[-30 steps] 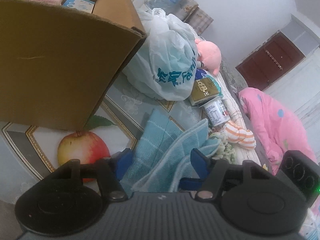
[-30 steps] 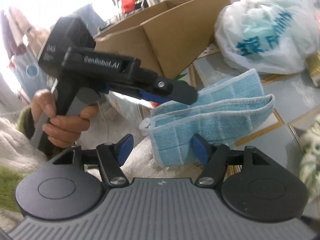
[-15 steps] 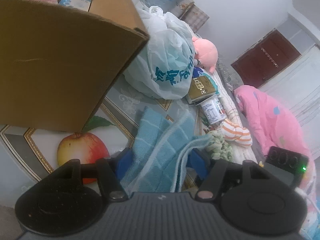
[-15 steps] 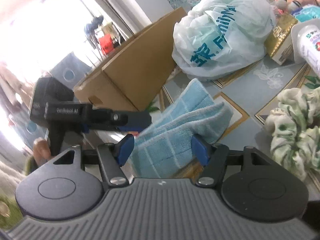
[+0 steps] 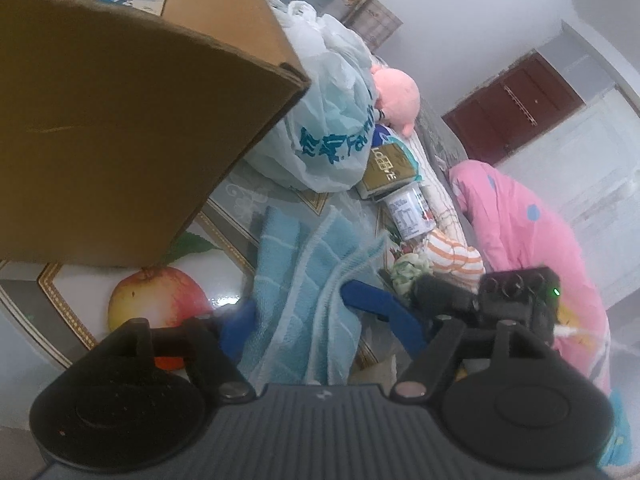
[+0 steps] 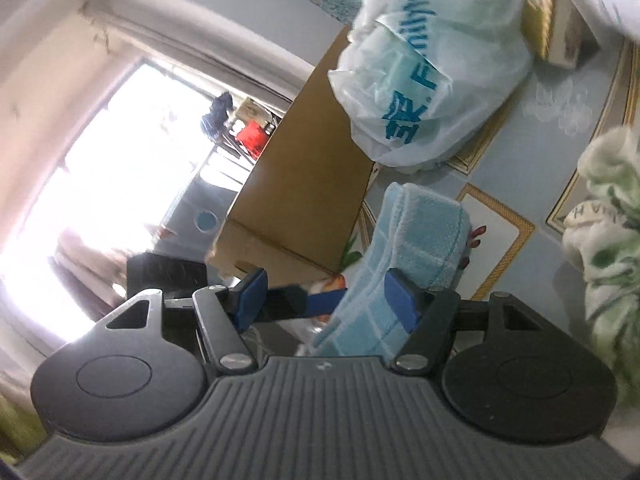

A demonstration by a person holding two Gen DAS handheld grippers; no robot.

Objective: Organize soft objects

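Folding looks like the step in hand: I have the blue towel [image 5: 304,280] doubled over between both claws, its far end resting on the counter [image 5: 240,196] just beside the cardboard box [image 5: 120,120], so my guess is the fold is being tidied before the towel goes away.

My left claw [image 5: 320,320] has just been opening. Its jaws stand wide, with the towel bunched between them, lying against the left pad and clear of the right one, so I judge it loose rather than gripped.

My right claw [image 6: 326,300] stands partly open, rolled onto its side. The towel's folded edge lies against its right pad; the left pad is apart from the cloth, with the other claw's finger in the gap. It steadies the fold rather than pinching it.
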